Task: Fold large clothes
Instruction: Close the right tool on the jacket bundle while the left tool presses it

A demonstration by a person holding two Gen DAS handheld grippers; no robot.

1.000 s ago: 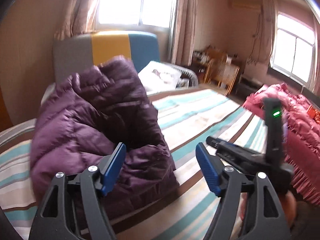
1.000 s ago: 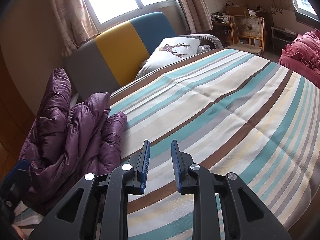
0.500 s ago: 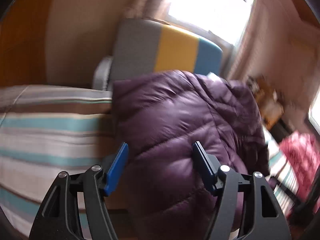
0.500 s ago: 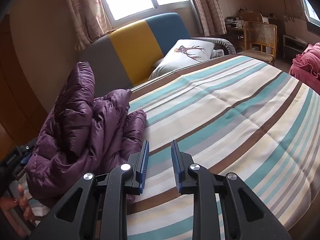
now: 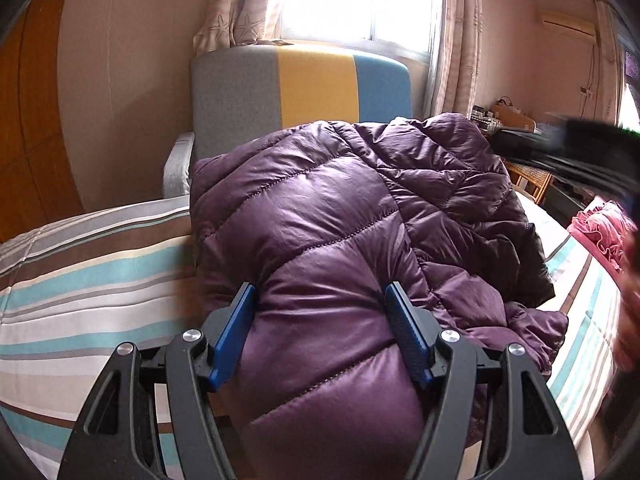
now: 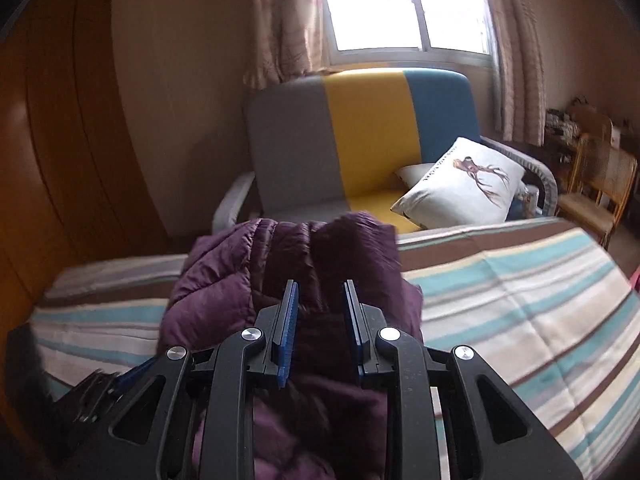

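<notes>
Purple down jacket (image 5: pixel 340 216) sits bunched on the striped bed (image 5: pixel 92 272). My left gripper (image 5: pixel 320 332) gapes wide around a puffy panel; my right gripper (image 6: pixel 318 320) hangs half-spread above it. Looks light, squashy, slick — I'd pinch a stitched seam or hem.

Daylight pours in through the window (image 5: pixel 360 0), which is blown out to white behind the curtains (image 5: pixel 240 4). Below the window, the purple jacket (image 5: pixel 320 240) catches soft sheen. Left of the window the wall darkens. Fisheye curvature bends the edges into black corners; the right wrist view is softly blurred.
</notes>
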